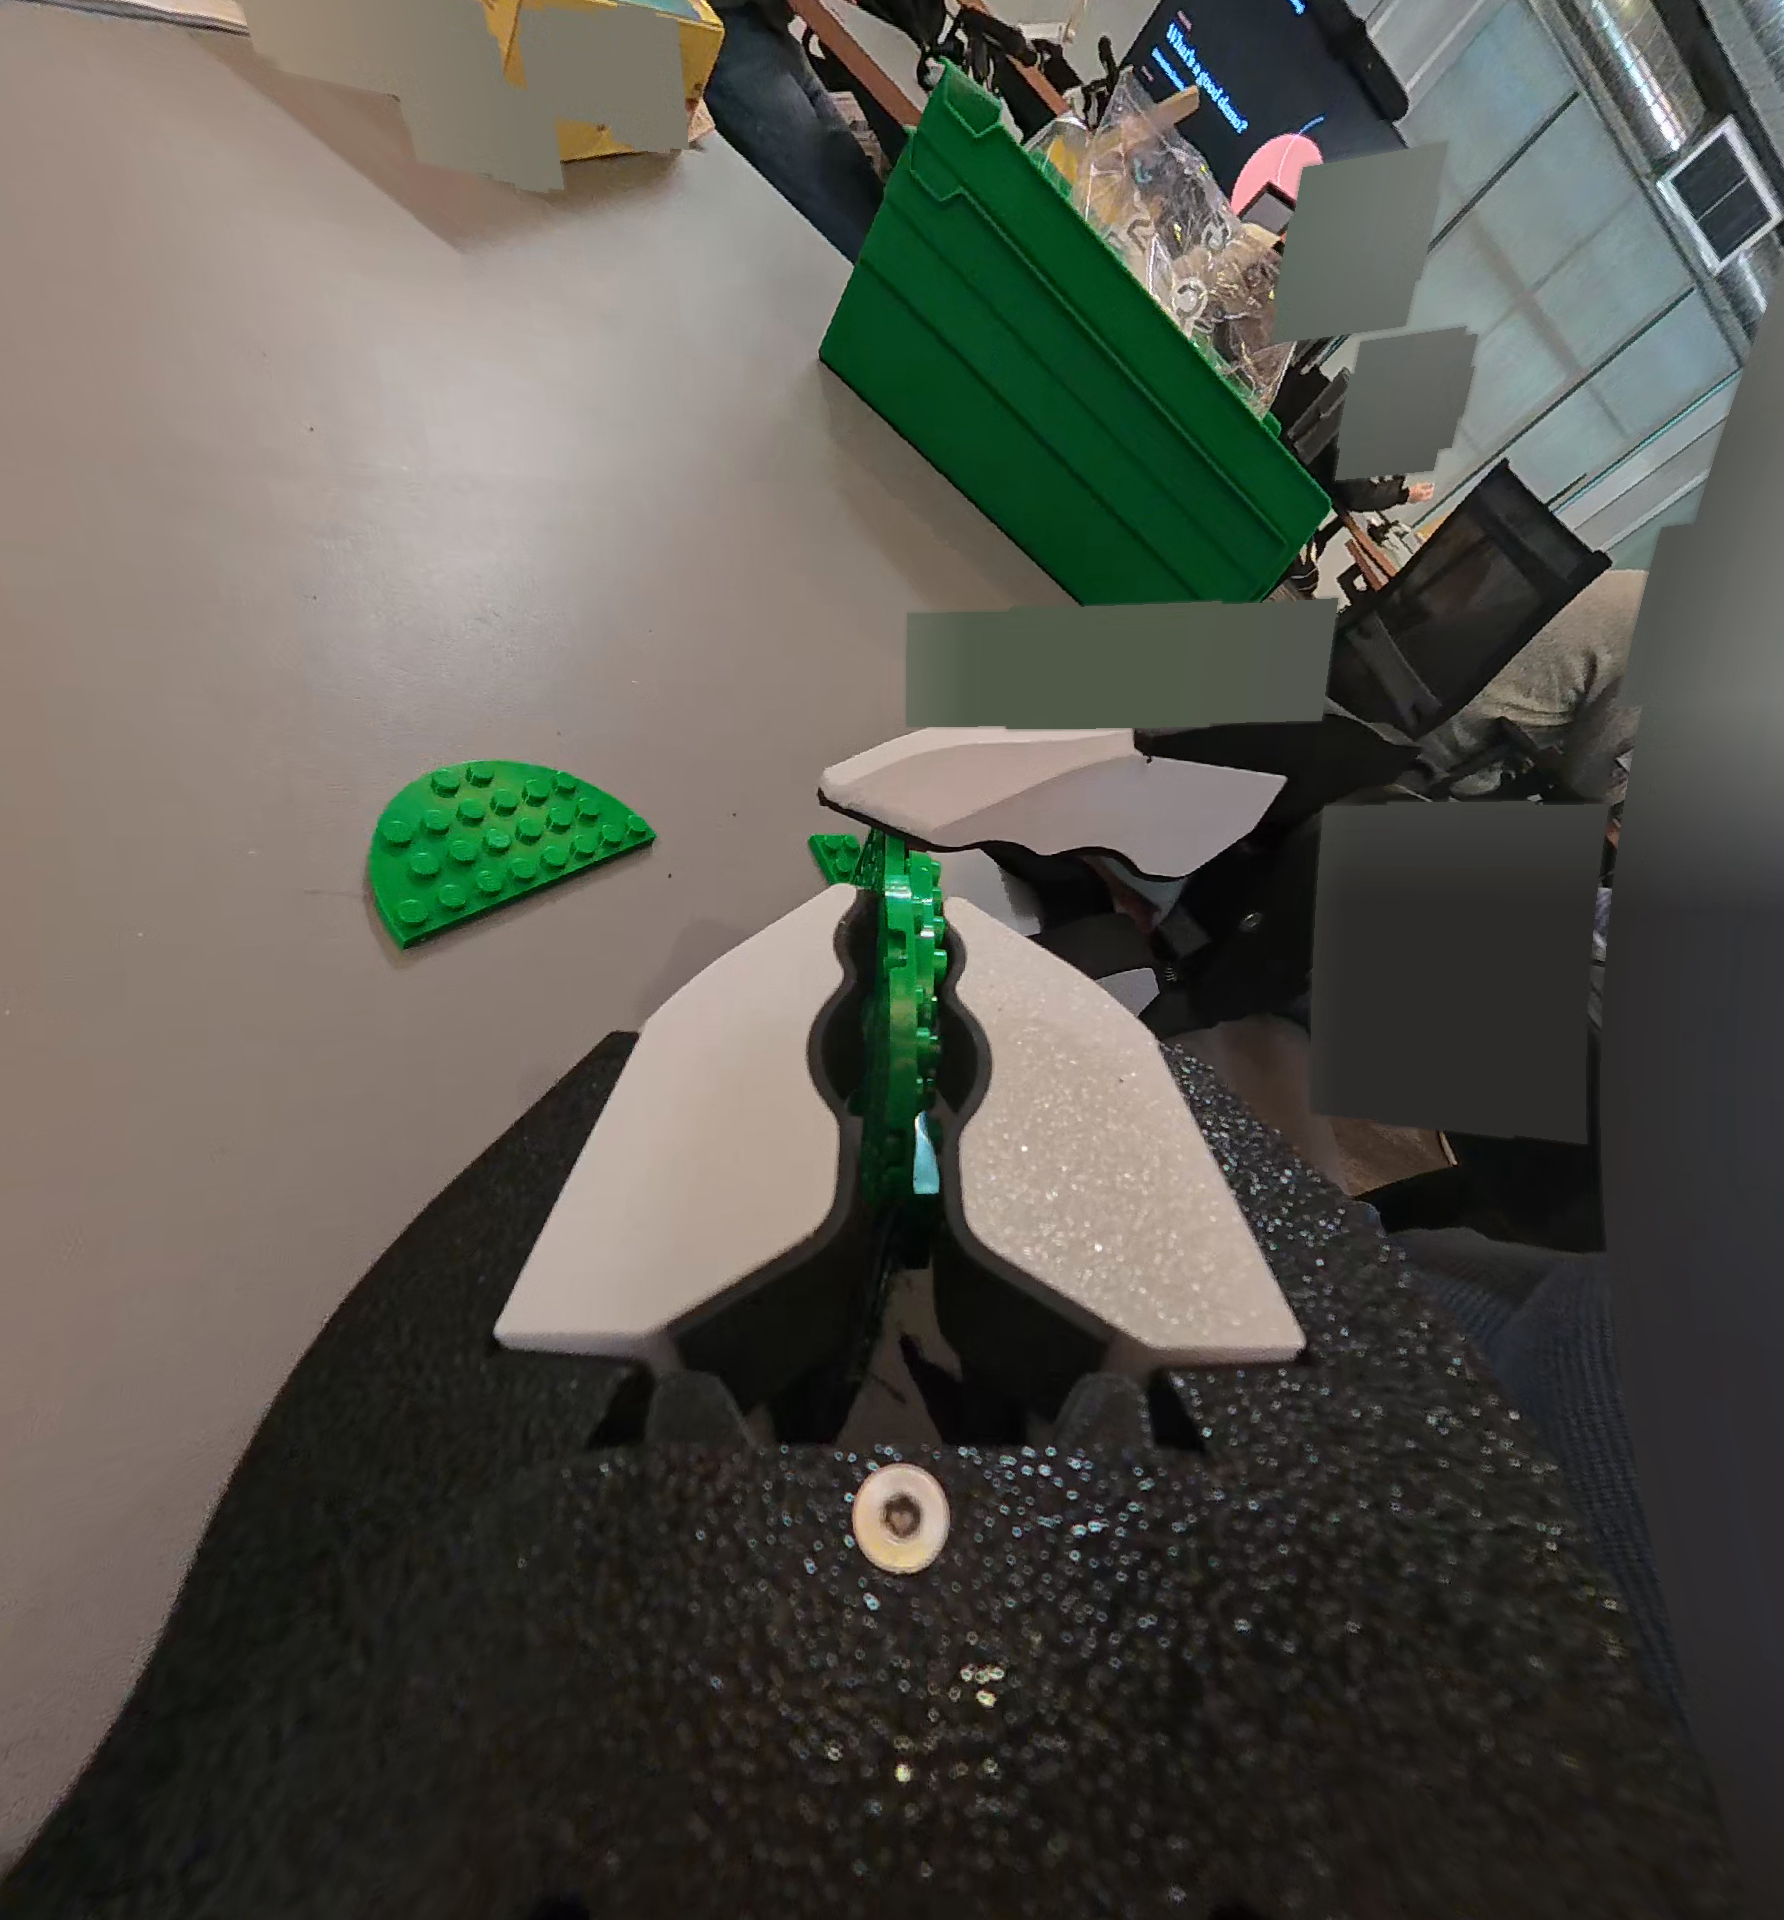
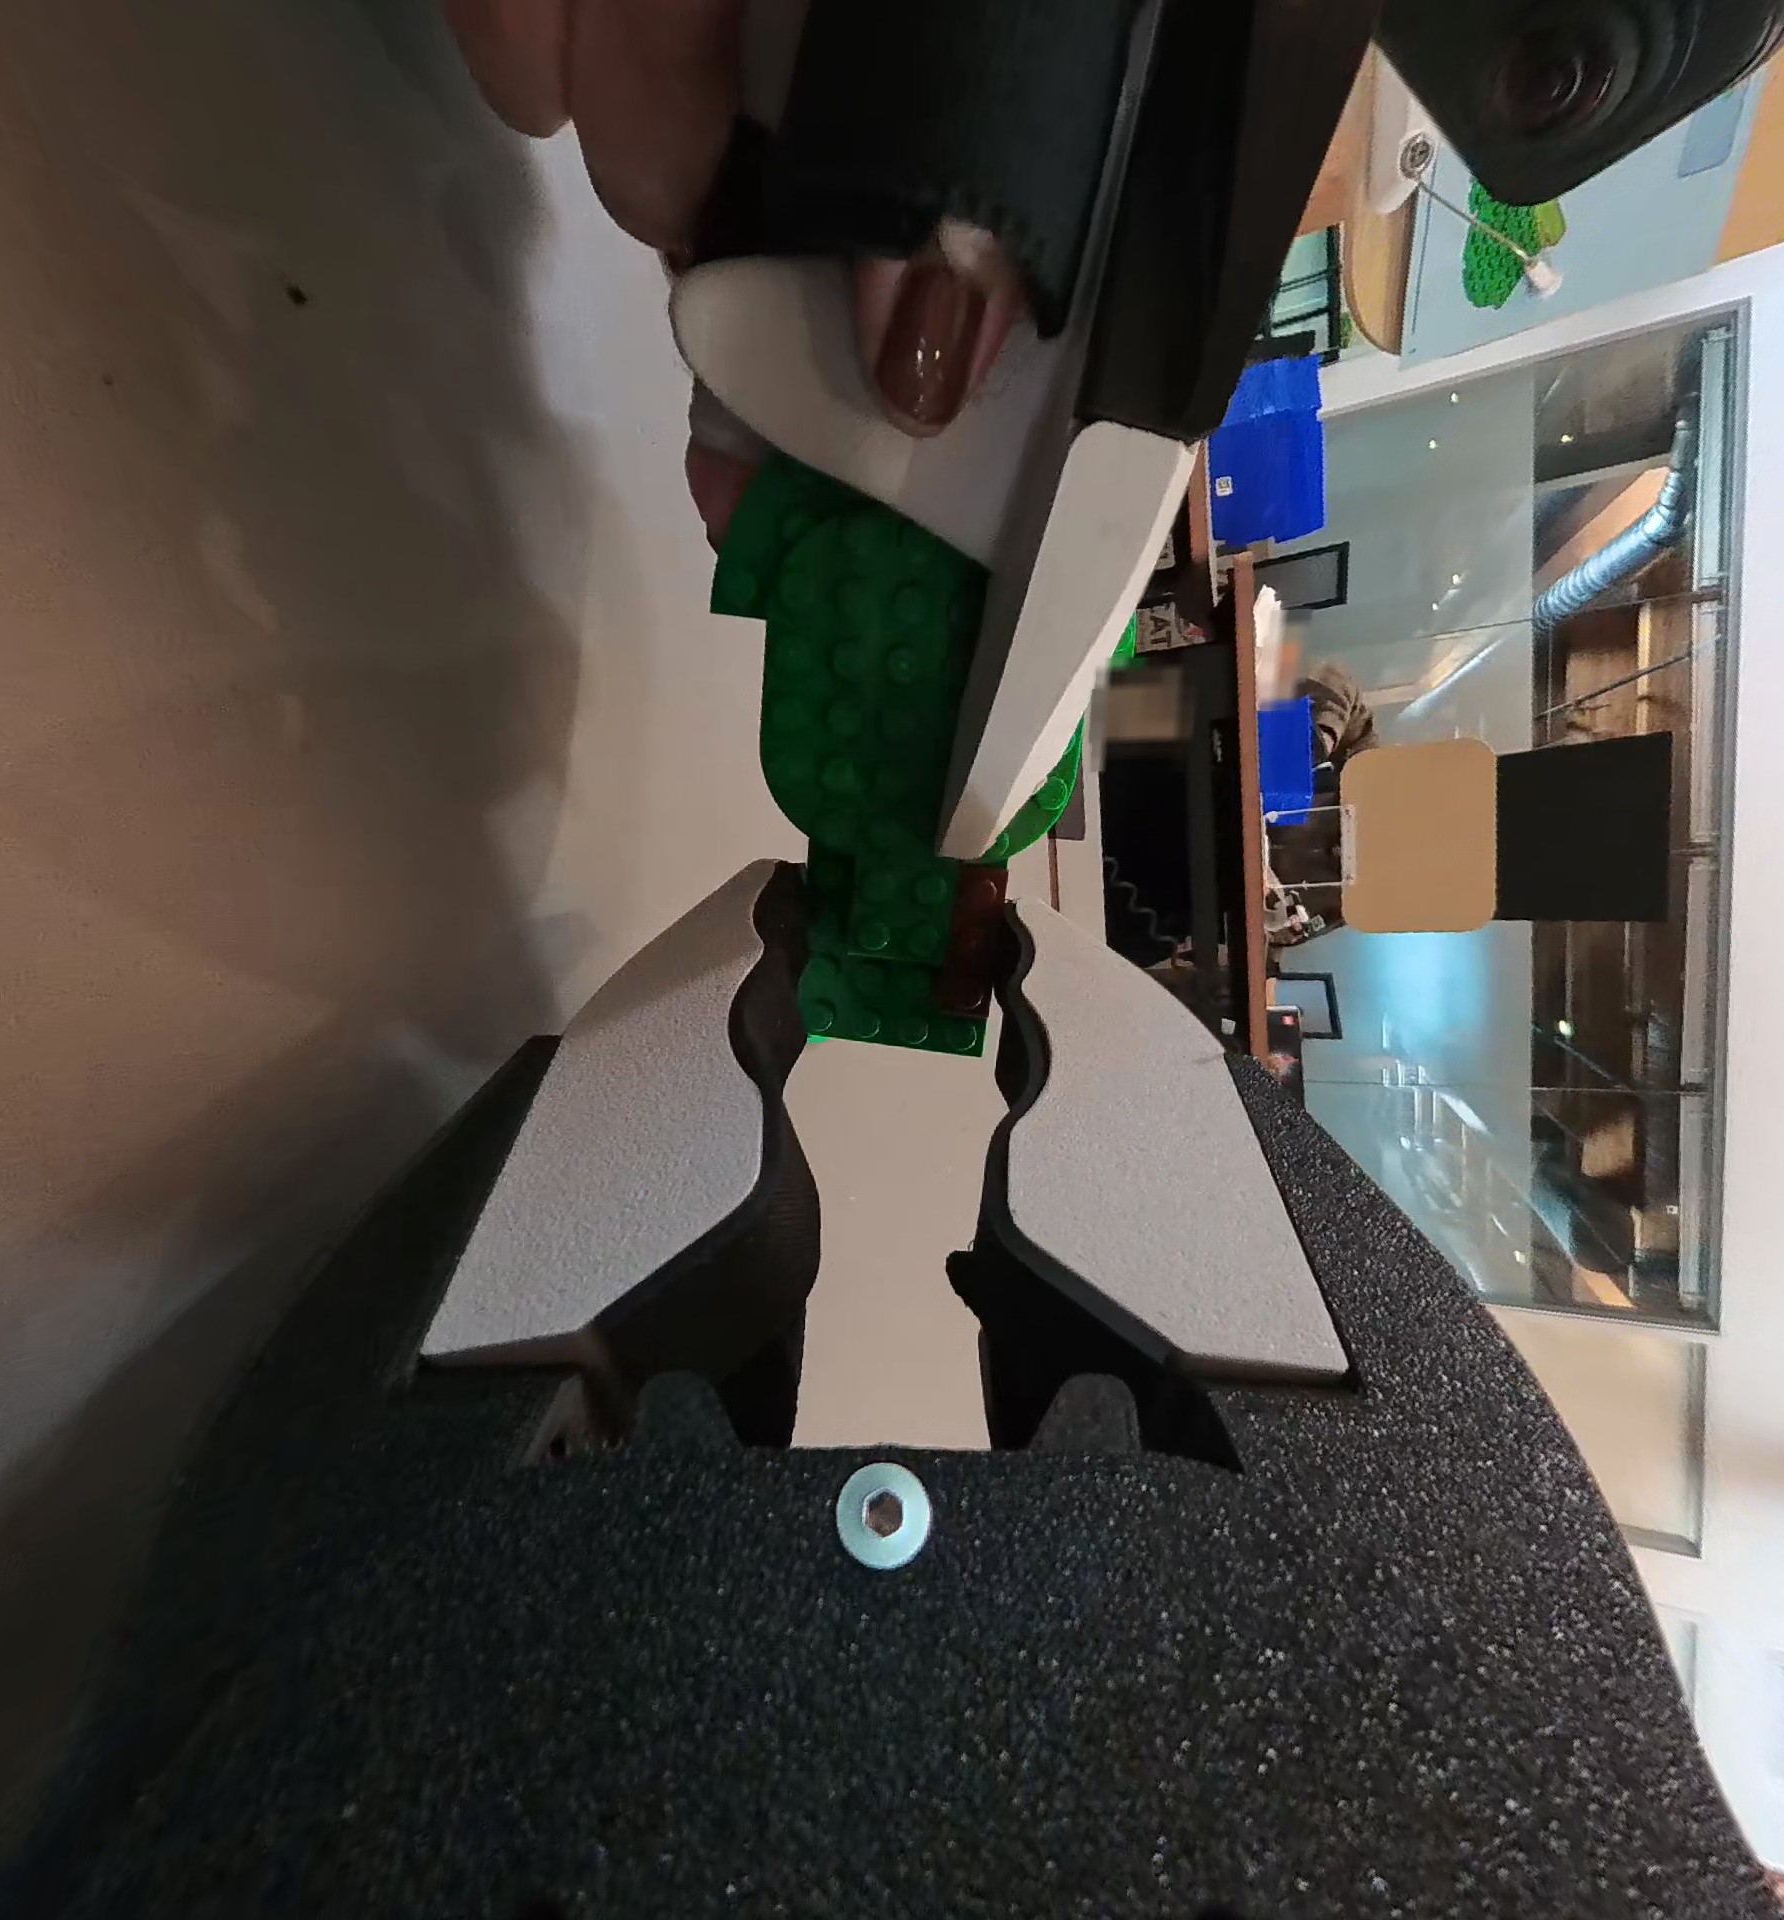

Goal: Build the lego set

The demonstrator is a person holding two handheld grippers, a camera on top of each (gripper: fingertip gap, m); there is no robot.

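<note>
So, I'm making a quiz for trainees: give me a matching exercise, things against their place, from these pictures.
Things:
1. green half-round plate
2. green plate assembly
3. green bin
4. yellow box

Places:
A. holding clear bags
B. flat on the table, alone
C. far table edge
D. clamped in the left gripper

Pairs: 1-B, 2-D, 3-A, 4-C
</note>
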